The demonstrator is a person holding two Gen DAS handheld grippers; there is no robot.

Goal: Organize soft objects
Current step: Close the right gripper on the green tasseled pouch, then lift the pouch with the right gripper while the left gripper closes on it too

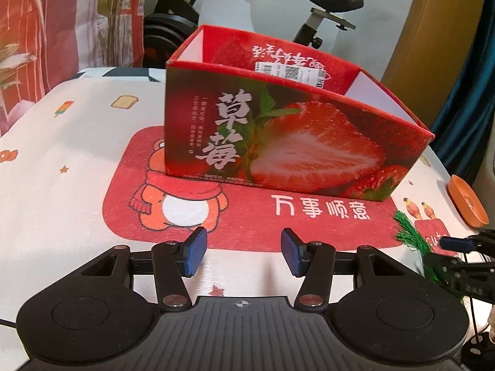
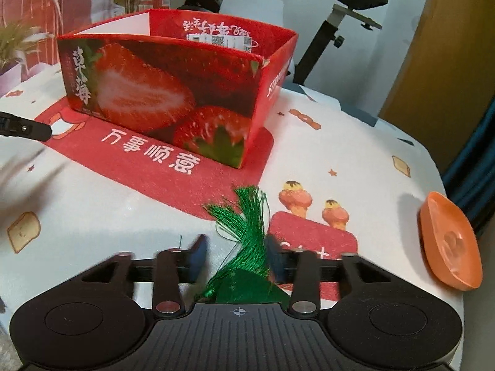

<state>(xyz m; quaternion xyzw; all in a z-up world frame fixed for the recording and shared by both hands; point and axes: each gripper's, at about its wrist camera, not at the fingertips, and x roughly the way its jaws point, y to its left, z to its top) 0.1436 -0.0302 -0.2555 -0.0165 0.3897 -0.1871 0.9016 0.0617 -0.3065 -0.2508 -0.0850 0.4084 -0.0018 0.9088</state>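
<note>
Green tassel (image 2: pixel 247 241) threads lie nearest my right camera, running back between the fingers of my right gripper (image 2: pixel 236 258). Its pads are smeared by blur and sit either side of the strands with a gap showing, so I cannot tell whether they are pinching the tassel or just straddling it. The tassel's loose end fans out on the tablecloth (image 2: pixel 355 154), in front of the strawberry box (image 2: pixel 173 99) and off its right front corner.

On my left gripper (image 1: pixel 244 253) the two blue pads (image 1: pixel 195 250) stand well apart with nothing between them, hovering over the red mat (image 1: pixel 247 216) directly in front of the box. The box stands upright on that mat, open at the top, with a white label stuck on its far inner wall. An orange dish (image 2: pixel 448 244) sits at the cloth's edge, well to the right of the box. Behind the box I see an exercise bike (image 2: pixel 349 9).
</note>
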